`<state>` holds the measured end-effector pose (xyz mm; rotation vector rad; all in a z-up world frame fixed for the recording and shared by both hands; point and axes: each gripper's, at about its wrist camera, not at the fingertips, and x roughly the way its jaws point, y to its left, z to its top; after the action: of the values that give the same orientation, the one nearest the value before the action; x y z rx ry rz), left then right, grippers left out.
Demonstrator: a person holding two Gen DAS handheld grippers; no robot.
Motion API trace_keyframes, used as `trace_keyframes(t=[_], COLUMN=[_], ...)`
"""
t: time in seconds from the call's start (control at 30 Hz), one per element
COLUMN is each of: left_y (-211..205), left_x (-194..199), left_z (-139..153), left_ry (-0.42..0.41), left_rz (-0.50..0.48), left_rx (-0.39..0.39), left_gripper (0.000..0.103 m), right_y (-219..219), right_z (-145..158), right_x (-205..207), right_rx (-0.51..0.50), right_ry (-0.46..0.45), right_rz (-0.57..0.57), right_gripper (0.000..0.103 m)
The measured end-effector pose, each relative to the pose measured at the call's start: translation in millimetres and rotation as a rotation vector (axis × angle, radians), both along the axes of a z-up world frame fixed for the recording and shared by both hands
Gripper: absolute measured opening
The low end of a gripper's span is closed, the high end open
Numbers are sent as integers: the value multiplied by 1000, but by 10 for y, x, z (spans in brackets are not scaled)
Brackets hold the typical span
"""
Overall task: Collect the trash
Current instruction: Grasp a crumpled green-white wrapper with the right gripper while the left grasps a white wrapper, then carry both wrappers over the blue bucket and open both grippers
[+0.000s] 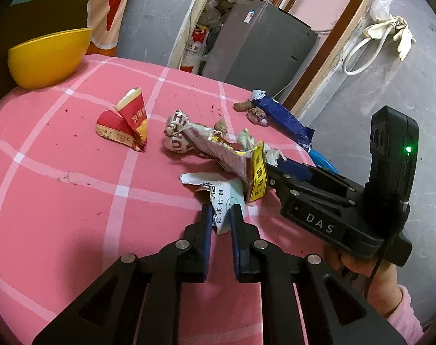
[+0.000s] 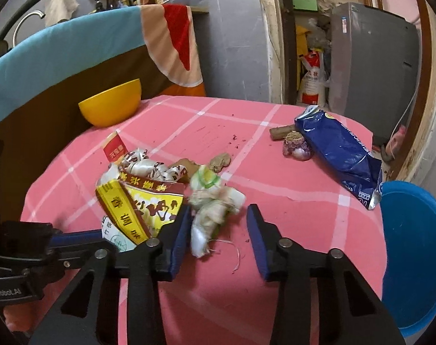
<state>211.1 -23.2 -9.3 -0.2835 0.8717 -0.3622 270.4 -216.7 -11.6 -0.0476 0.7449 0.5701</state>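
Note:
On the pink checked tablecloth [image 1: 59,149] lies a heap of trash. My left gripper [image 1: 221,211] is shut on a white paper wrapper with green print [image 1: 218,192] at the heap's near edge. A torn yellow and red carton [image 2: 140,204] leans against it. My right gripper [image 2: 219,212] stands open around a crumpled white and green wad [image 2: 215,201], which rests on the cloth between the fingers, closer to the left one. In the left wrist view the right gripper [image 1: 278,169] comes in from the right, its tips partly hidden behind the carton [image 1: 256,178].
A red wrapper [image 1: 126,123], a crumpled white and brown wrapper [image 1: 177,135], a blue snack bag [image 2: 341,155], a purple onion piece [image 2: 297,146] and a brown stub [image 2: 281,132] lie further back. A yellow bowl [image 2: 111,103] stands far left. A blue bin [image 2: 413,258] sits past the table's right edge.

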Motion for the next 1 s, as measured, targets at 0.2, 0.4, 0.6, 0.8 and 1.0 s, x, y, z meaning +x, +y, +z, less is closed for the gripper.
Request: trace_keyframes(t=[0.2,0.4,0.6,0.8,1.0], left_y=[-45,-58,-159,-241,-269], left_x=[11,-26,-168,-337,-447], left_z=[3,12,123,261,391], left_ry=[-7,-22,-100,-211,-319], left_rz=[-7,0,-8,-4,28], left_rx=[10,0,74,143,180], left_gripper=[10,5,0,0,0], right_y=[-116,-187,-285,-323,-385], right_z=[-13,10,49,166,331], right_x=[3,-51,-86,-207,-372], right_rx=[54,66,90,97,122], right_ry=[16,-7,-32,-107,-210], right_rz=[-16,-37,-62,-75,-93], right_gripper=[15,9,8,8,8])
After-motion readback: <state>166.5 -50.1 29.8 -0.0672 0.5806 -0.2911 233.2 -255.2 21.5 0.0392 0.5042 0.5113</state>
